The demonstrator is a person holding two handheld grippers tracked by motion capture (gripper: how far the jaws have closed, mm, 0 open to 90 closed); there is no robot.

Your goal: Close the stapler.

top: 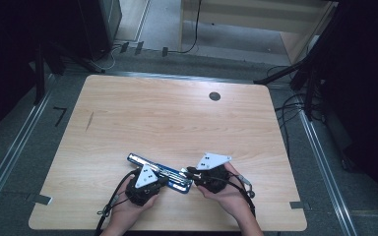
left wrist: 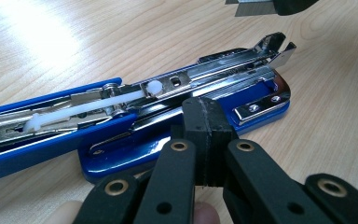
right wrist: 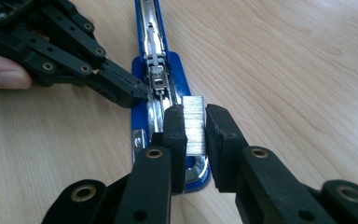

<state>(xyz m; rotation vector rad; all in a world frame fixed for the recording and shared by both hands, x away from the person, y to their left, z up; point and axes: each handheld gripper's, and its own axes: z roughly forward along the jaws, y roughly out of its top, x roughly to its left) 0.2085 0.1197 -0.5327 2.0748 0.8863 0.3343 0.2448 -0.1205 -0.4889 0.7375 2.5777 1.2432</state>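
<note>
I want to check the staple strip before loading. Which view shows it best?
The right gripper view: the staple strip sits between the right gripper's jaws, above the open blue stapler. The left gripper view catches its end at the top edge; the high view is too small.

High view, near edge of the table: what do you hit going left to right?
Left gripper → open blue stapler → right gripper, which holds a strip of staples over the stapler's front end.
</note>
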